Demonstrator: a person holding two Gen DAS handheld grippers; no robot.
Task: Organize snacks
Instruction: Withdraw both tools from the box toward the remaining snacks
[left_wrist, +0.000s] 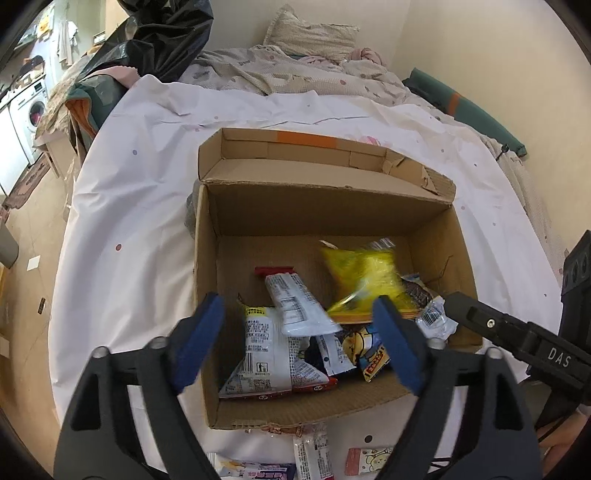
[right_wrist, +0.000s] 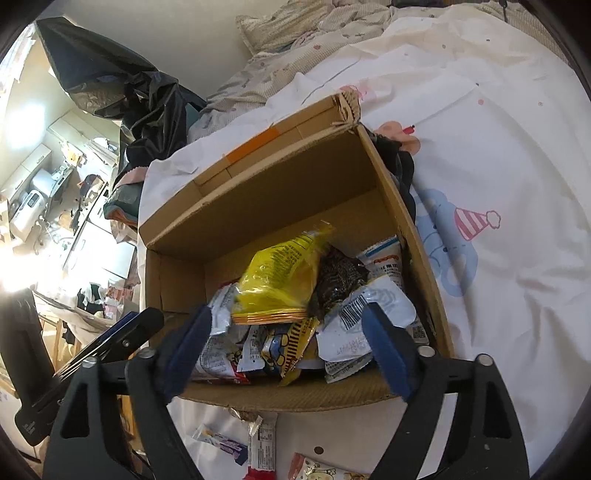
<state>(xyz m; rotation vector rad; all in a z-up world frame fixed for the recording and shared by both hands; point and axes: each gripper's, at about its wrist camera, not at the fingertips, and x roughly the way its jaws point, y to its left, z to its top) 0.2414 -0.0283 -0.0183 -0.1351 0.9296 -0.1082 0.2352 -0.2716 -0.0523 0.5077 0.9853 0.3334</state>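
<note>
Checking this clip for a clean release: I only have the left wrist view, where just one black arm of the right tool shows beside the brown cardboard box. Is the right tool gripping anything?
Observer: No. In the right wrist view the right tool stands open at the near edge of the brown cardboard box, with nothing pressed between its blue pads.
Operator: Is there anything beside the box that my view misses?
Observer: Yes. There is a pink striped party-hat print on the white sheet, to the right of the box.
</note>
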